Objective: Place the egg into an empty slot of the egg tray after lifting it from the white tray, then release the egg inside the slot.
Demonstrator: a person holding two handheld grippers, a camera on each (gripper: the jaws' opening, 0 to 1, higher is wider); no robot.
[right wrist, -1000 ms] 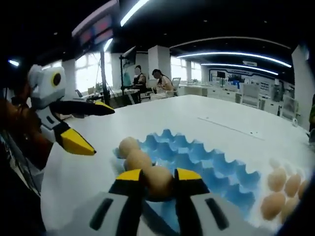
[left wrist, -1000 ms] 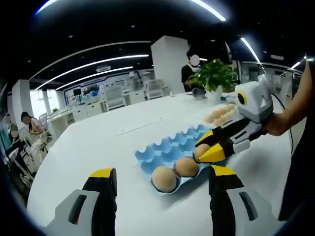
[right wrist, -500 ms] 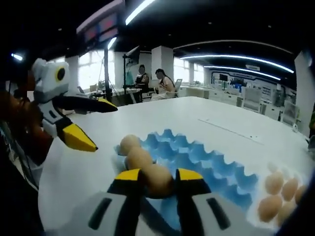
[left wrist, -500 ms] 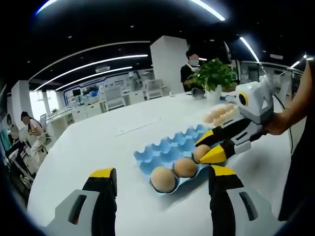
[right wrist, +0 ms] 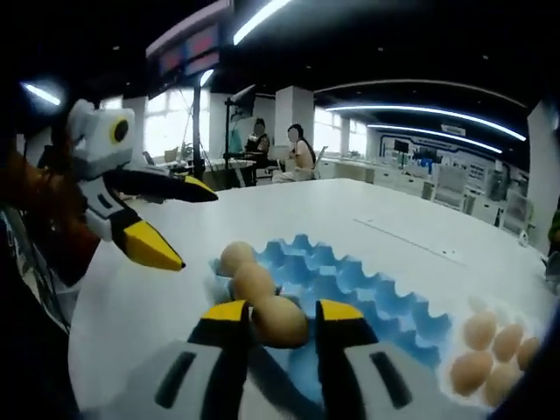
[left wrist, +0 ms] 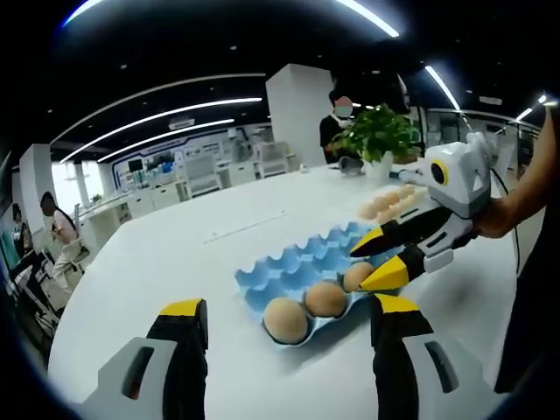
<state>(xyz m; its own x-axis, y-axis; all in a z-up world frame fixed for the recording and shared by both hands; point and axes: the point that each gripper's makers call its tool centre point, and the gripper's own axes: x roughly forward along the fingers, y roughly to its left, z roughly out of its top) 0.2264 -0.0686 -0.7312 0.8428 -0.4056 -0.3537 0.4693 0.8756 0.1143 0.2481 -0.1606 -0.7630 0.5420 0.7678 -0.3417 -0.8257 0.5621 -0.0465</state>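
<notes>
A blue egg tray [left wrist: 302, 260] [right wrist: 350, 280] lies on the white table with three brown eggs in its near row. The third egg [right wrist: 278, 321] [left wrist: 356, 277] rests in its slot between my right gripper's [right wrist: 283, 311] yellow-tipped jaws, which stand slightly apart from it, a thin gap showing. In the left gripper view the right gripper [left wrist: 360, 269] reaches in from the right, held by a hand. My left gripper [left wrist: 290, 306] [right wrist: 192, 229] hovers open and empty just short of the tray. The white tray [left wrist: 401, 212] with several eggs [right wrist: 486, 350] sits beyond.
A potted plant [left wrist: 381, 133] stands at the table's far end behind the white tray. People stand and sit at desks in the background. Bare white tabletop [left wrist: 175, 254] stretches to the left of the egg tray.
My right gripper's jaws have spread a little, leaving the egg sitting in its slot. The left gripper has stayed open and nearly still.
</notes>
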